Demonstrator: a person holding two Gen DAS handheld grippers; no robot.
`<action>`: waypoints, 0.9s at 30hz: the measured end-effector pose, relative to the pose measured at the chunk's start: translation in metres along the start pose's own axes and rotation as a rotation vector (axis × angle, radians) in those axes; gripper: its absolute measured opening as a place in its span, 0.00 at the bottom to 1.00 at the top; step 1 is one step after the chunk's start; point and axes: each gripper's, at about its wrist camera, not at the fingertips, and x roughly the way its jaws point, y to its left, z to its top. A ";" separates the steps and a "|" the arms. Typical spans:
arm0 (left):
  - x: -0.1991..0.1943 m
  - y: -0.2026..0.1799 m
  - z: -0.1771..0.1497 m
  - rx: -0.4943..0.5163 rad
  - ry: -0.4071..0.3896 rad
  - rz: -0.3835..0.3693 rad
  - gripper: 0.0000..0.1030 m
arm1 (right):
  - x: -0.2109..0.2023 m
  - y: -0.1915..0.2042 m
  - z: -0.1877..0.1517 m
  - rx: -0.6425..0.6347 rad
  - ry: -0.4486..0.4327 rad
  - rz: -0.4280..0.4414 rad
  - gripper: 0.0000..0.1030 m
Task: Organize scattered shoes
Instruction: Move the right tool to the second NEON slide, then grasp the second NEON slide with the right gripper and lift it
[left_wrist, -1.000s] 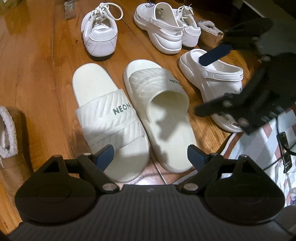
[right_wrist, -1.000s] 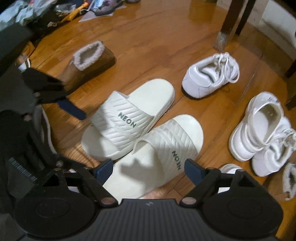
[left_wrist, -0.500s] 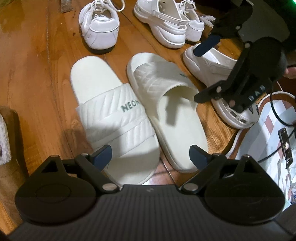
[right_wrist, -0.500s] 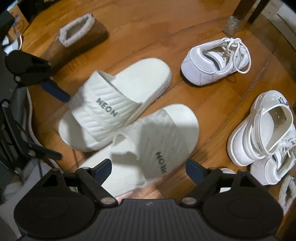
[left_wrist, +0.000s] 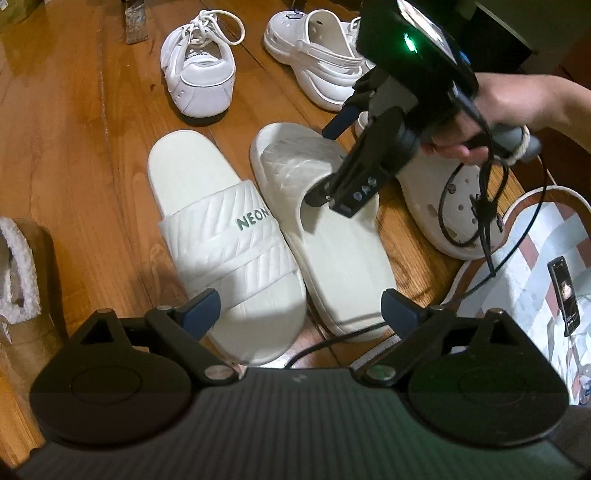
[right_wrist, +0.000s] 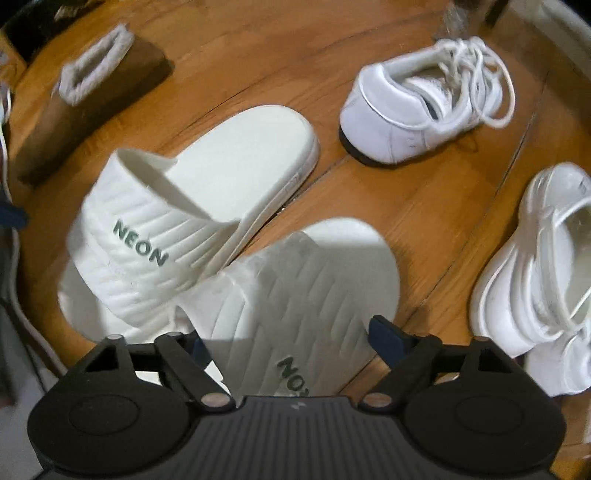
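My right gripper stands spread wide astride the ribbed strap of the nearer cream moulded-foam slide, not yet pinching; its mate, lettered NEON, lies touching it on the glossy plank floor. I judge the foam light, springy and a little slick, so the arched strap is my hold. My left gripper hangs open above both heels. A white leather sneaker sits beyond.
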 end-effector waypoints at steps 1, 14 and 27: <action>0.000 0.001 0.000 -0.005 0.001 -0.003 0.92 | 0.000 0.006 0.000 -0.017 0.011 -0.029 0.74; 0.014 0.006 -0.004 -0.041 0.017 0.038 0.92 | -0.016 0.028 -0.006 0.004 0.033 -0.210 0.38; -0.003 0.019 -0.010 -0.136 -0.020 0.021 0.92 | -0.052 -0.017 -0.025 0.403 0.007 -0.133 0.12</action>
